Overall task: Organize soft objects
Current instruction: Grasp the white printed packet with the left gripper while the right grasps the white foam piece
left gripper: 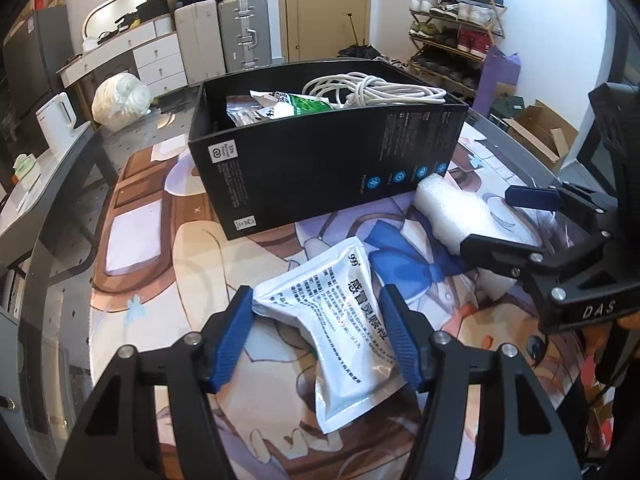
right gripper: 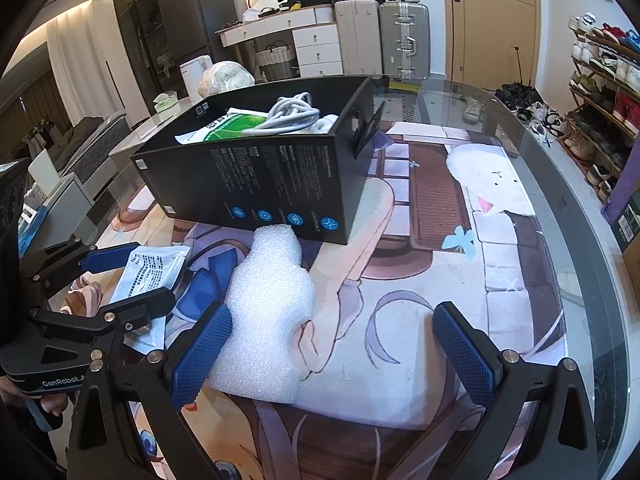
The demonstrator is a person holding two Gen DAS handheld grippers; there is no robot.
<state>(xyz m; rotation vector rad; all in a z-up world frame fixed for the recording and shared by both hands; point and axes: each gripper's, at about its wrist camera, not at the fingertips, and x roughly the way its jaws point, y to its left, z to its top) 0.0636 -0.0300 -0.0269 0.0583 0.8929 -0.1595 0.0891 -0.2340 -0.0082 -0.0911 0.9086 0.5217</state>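
A: Left tongs (left gripper: 316,336)?
B: I see them pinched onto the white medicine pouch (left gripper: 340,328), both blue pads (left gripper: 232,340) pressing its sides; its middle is squeezed in. Pouch sits over the printed mat (left gripper: 160,264) on the tabletop, at 6 o'clock from the black box (left gripper: 320,168).

A: Right tongs (right gripper: 336,344)?
B: Spread wide, gripping nothing. White foam piece (right gripper: 272,312) lies touching the left pad, at 6 o'clock from the box.

A: Box contents?
B: White cable (left gripper: 372,88), green-printed packet (left gripper: 304,104).

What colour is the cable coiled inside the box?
White; the cable shows best in the left wrist view.
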